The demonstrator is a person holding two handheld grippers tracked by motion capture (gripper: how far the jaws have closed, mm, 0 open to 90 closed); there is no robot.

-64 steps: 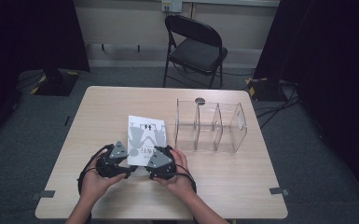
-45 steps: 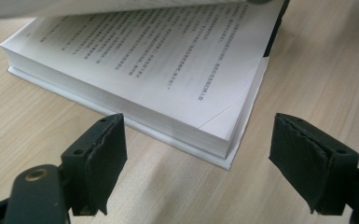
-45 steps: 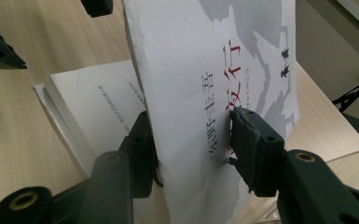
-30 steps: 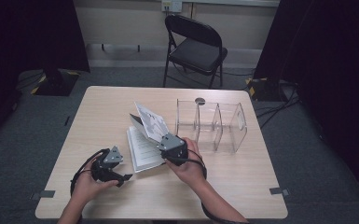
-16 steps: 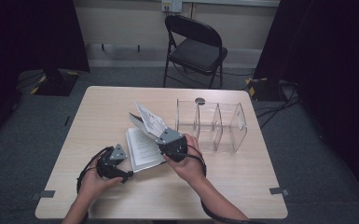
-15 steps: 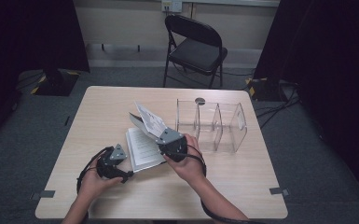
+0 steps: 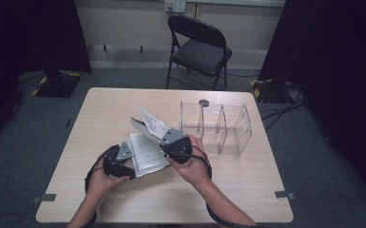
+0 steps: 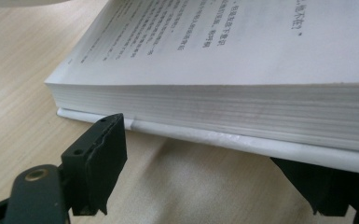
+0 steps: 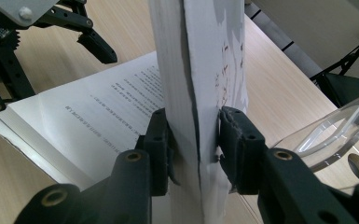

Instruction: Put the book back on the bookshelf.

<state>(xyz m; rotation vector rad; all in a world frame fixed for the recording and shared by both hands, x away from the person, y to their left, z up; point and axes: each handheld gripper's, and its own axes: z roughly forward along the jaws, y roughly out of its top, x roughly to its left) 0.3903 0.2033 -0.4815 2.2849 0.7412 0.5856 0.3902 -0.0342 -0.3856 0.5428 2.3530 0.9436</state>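
Lying open on the light wooden table (image 7: pixel 247 175), a white paperback book (image 7: pixel 146 151) shows printed pages facing up, near the table's middle and just left of a clear acrylic divider rack (image 7: pixel 216 127). The right hand-held gripper (image 9: pixel 193 147) has its two black jaws closed tight on the front cover and a few leaves, holding that sheaf lifted up and away from the rest of the pages. The left hand-held gripper (image 8: pixel 205 163) sits low at the book's near left edge with its jaws spread wide, one on each side along the thick page block and the back cover, gripping nothing. A black folding chair (image 7: pixel 197 47) stands on the grey carpet beyond the far edge of the table.
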